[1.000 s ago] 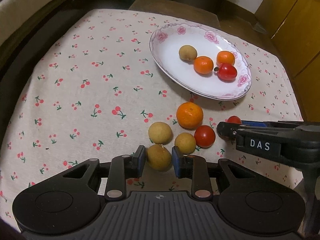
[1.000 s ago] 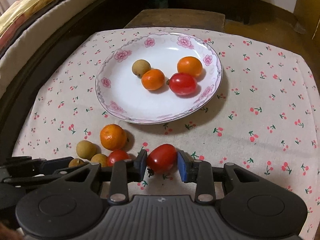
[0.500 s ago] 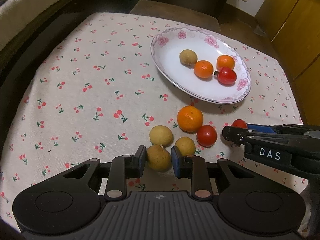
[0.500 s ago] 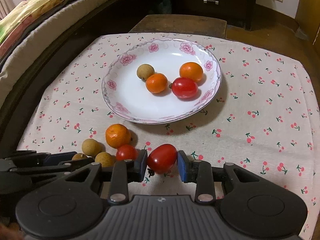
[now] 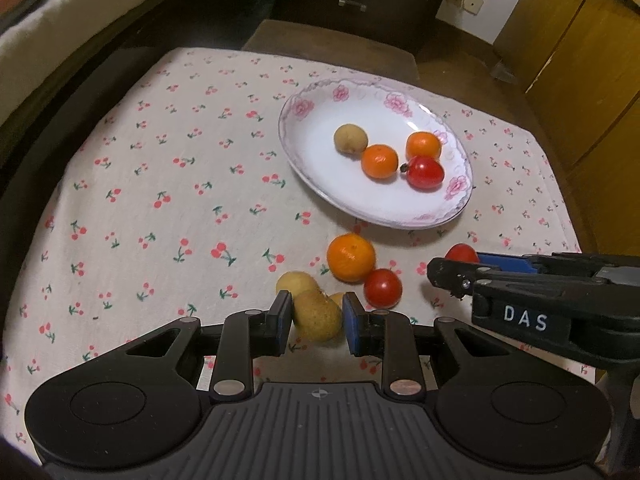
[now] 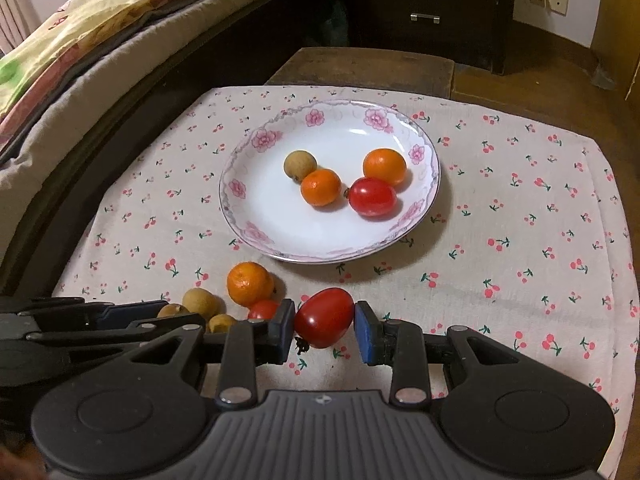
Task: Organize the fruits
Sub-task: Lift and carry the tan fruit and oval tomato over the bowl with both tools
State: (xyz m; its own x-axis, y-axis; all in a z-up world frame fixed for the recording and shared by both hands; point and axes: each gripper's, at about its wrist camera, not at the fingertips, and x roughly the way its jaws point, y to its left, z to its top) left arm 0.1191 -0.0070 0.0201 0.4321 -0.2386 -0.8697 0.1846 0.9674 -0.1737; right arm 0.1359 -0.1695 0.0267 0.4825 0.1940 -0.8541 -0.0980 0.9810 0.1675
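My left gripper (image 5: 314, 322) is shut on a tan longan (image 5: 317, 315) and holds it above the cloth. My right gripper (image 6: 324, 326) is shut on a red cherry tomato (image 6: 325, 317), also lifted; the tomato shows in the left wrist view (image 5: 461, 253). On the cloth lie a mandarin (image 5: 351, 257), a cherry tomato (image 5: 382, 288) and two longans (image 6: 200, 302). The flowered white plate (image 6: 256, 204) holds a longan (image 6: 300, 164), two mandarins (image 6: 320, 187) and a tomato (image 6: 372, 197).
The table has a cherry-print cloth (image 5: 160, 200). A bed with bedding (image 6: 80, 40) runs along the left. A dark dresser (image 6: 432, 8) and a wooden stool (image 6: 360, 68) stand behind the table. A wooden cabinet (image 5: 580, 80) is at the right.
Both grippers have risen and pulled back with their fruit; the plate and loose fruit look farther away. The loose fruit has not moved.
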